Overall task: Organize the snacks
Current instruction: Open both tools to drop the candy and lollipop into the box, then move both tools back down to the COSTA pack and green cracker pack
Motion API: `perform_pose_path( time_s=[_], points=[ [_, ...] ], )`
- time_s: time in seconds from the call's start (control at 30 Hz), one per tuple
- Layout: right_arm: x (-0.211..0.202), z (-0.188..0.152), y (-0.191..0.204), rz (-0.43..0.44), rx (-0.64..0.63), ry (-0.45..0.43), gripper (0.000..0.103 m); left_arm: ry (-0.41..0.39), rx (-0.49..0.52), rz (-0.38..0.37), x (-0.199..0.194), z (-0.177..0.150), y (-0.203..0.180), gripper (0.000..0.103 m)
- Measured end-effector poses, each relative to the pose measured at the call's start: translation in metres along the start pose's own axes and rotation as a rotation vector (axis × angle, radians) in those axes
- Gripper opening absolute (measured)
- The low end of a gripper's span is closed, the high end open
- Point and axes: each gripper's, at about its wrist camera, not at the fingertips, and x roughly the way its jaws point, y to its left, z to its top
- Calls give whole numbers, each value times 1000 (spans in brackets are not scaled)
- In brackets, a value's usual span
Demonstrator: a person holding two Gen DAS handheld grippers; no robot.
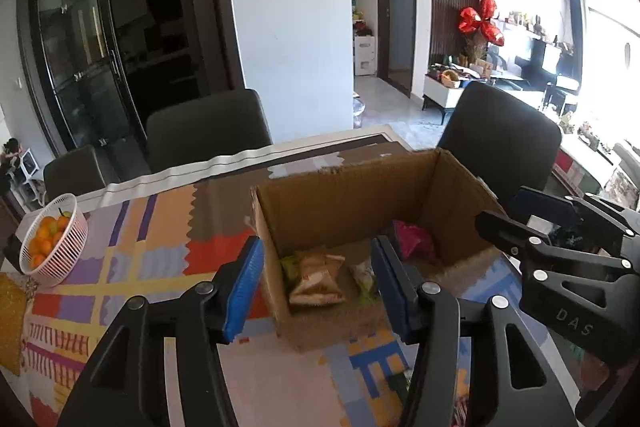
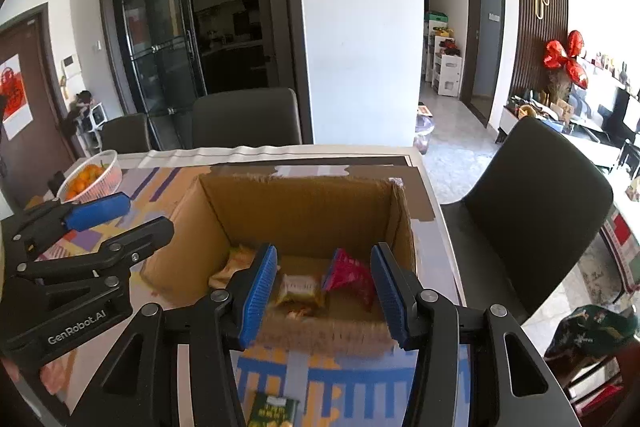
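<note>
Below my right gripper (image 2: 324,291), near the frame's bottom edge, a green snack packet (image 2: 274,409) lies on the mat — nearer me than the cardboard box (image 2: 304,211), which already holds several packets. Both grippers gape with nothing held (left gripper (image 1: 316,287) hovers over the box's near-left corner), so I judge the right one closer.

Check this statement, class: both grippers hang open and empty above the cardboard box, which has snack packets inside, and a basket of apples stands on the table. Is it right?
One detail is wrong. The white basket holds oranges, not apples, as the left wrist view shows. The rest stands: the left gripper and right gripper have empty jaws spread above the cardboard box, with snack packets inside.
</note>
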Motion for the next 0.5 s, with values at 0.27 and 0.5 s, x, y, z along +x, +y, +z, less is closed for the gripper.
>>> perform_pose_path(
  time_s=[0.27,0.5],
  points=[
    [-33,-32,10,31,-10,-3,50,-3,2,-45,-32,-32,-12,58],
    [-55,-60,4,6,-7,15,50,45,5,-88,-39,-59,-34,58]
  ],
)
